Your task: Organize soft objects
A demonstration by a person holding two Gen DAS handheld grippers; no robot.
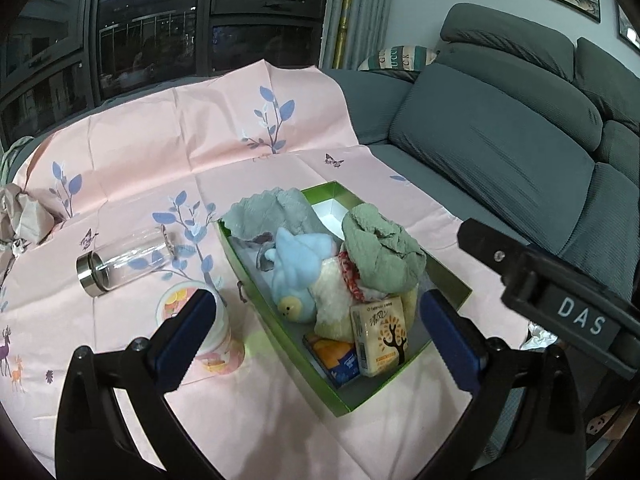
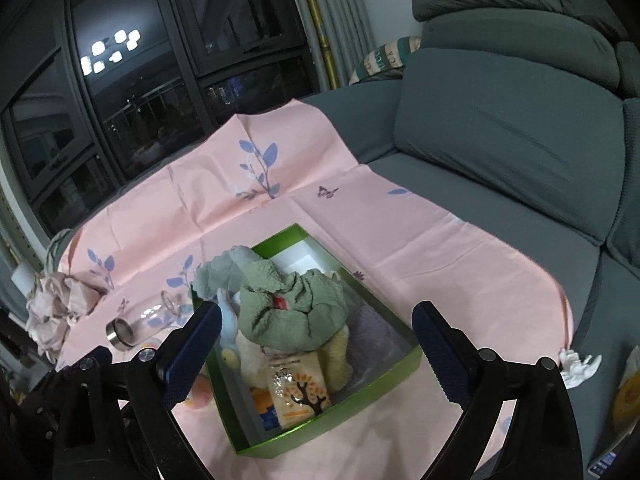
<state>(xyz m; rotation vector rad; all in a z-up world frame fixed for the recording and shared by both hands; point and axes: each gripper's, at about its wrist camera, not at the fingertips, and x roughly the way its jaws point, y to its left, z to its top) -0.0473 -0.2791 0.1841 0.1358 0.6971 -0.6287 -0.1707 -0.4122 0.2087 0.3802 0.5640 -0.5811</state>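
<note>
We see both claws empty — the left claw (image 1: pixel 316 334) spread wide with nothing between its blue pads, the right claw (image 2: pixel 316 350) equally wide and bare. Both hover above and short of the green box (image 1: pixel 444 312), which sits on the pink cloth (image 1: pixel 160 160) spread over the grey sofa (image 1: pixel 500 152). The soft stuff is already in the box: a crumpled green cloth (image 1: pixel 380 256) on top, a grey-blue cloth (image 1: pixel 268 208) draped over the far-left rim, a blue plush toy (image 1: pixel 298 264) and a cream plush (image 1: pixel 334 304) under it, tissue packs (image 1: pixel 382 336) upright at the near end. The pile heaps above the rim, likely just dropped in loose. Hard items stay out — a glass bottle (image 1: pixel 124 260) lying on its side and a printed cup (image 1: pixel 200 320) beside the box. We judge sorting nearly done; a crumpled pinkish fabric (image 2: pixel 60 312) at the cloth's left edge may remain.
</note>
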